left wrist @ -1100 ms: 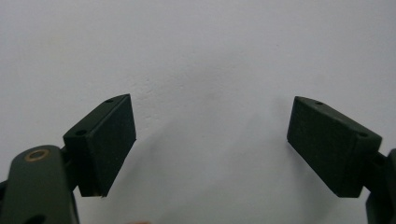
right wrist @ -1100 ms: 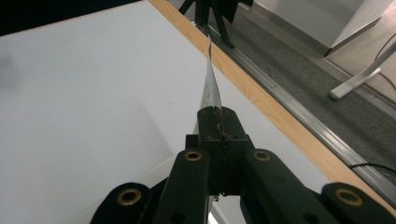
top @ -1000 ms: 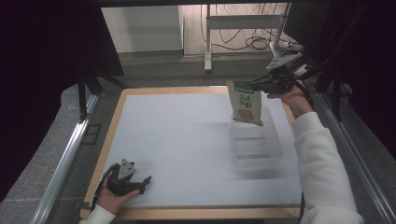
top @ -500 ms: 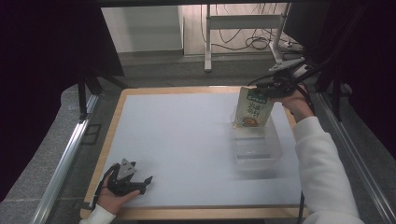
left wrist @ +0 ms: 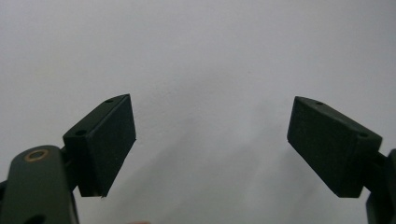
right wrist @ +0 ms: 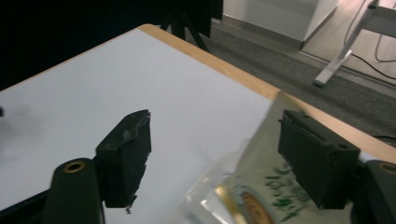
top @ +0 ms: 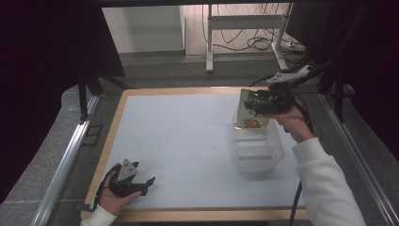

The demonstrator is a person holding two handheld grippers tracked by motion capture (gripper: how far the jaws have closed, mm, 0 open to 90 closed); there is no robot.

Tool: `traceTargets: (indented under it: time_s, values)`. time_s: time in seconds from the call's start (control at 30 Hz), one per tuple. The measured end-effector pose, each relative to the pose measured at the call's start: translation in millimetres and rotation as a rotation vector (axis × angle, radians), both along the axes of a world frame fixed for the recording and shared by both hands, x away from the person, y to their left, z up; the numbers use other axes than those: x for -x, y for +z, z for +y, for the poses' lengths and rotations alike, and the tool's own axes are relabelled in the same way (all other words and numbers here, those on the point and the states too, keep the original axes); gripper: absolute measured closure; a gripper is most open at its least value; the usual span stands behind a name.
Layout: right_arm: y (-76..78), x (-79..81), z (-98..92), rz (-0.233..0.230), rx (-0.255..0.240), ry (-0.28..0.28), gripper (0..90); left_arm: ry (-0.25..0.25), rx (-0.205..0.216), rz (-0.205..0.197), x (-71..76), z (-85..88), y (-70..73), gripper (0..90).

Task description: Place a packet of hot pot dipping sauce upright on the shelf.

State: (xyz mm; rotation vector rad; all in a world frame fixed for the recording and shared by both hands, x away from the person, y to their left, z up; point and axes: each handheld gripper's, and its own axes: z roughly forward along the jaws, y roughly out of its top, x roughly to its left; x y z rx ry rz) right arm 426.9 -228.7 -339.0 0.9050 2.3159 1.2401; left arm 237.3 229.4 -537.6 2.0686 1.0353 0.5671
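1. Since a second ago the snack pouch [top: 252,109] has tipped from hanging upright in the right gripper [top: 263,104] to leaning at the far end of the clear plastic bin [top: 256,149], and the right hand has shifted along the table's far right side
2. White table [top: 188,141] with a wooden rim spans the high view; the bin stands on its right half, and the pouch is at the bin's far end with its lower edge inside and its top tilted
3. Right gripper's jaws have just been opening and now stand wide apart; in the right gripper view the pouch's upper edge [right wrist: 261,154] sits between them, just beside the right-hand pad [right wrist: 313,158] and well clear of the other pad, and whether that edge still touches the pad I cannot tell
4. Left gripper [top: 136,184] rests low at the table's near left corner in the person's hand; the left gripper view shows its pads [left wrist: 109,140] spread wide over bare white surface, gripping nothing
5. Pouch looks flat and glossy, pale cream with green lettering near the top and a round orange-brown emblem lower down; part of its edge is see-through
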Motion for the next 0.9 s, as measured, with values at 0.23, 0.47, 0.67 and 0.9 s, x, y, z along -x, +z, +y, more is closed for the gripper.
traceTargets:
  time_s: [0.23,0.47,0.67,0.9]
  values:
    - [-27.6,45.1,25.3,0.026,-0.031,0.031,20.6,-0.008,0.005,0.0,-2.1,0.1,0.5,15.3]
    - [-70.8,81.2,51.0,0.074,-0.054,0.087,20.4,-0.008,0.003,0.006,-2.8,-1.5,-0.8,15.3]
    - [-88.0,101.1,71.8,0.086,-0.052,0.151,20.1,-0.002,-0.007,0.015,-4.0,-2.1,-2.4,15.3]
    - [-112.6,119.9,94.5,0.14,-0.038,0.212,19.5,0.0,-0.009,0.013,-3.0,-3.1,-2.5,15.3]
